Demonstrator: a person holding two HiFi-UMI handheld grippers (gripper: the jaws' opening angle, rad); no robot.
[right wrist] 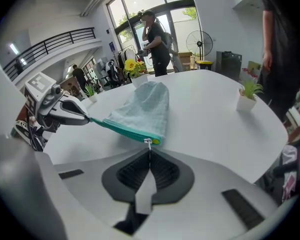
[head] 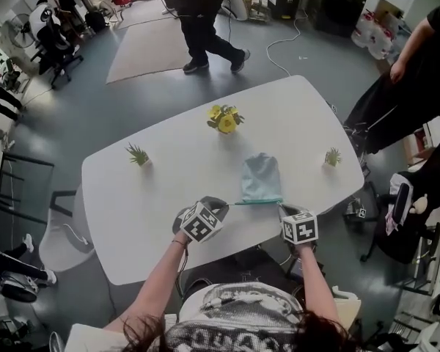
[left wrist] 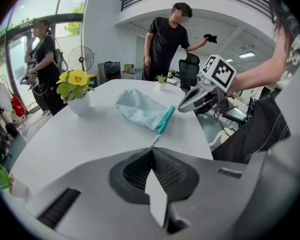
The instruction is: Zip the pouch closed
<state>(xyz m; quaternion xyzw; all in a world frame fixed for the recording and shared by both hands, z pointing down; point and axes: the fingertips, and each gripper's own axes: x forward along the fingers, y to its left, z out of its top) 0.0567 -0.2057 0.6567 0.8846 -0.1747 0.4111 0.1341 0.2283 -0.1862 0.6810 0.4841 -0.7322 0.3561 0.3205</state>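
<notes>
Tautly held: a pale blue fabric pouch point(head: 262, 176) is strung between two grippers on the white oval table point(head: 132, 211).
Its teal zip edge point(right wrist: 125, 130) faces the person, near the table's front rim, and its body lies on the tabletop toward a small pot of yellow flowers point(head: 225, 119). The left gripper point(left wrist: 152, 148) has its jaws pressed together on the pale tape tail point(left wrist: 155, 138) at the zip's left end. The right gripper point(right wrist: 149, 149) has its jaws pinched on the small metal zip pull point(right wrist: 148, 142) at the zip's right end.

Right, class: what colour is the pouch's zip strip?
The zip strip is teal; clearest in the right gripper view.
</notes>
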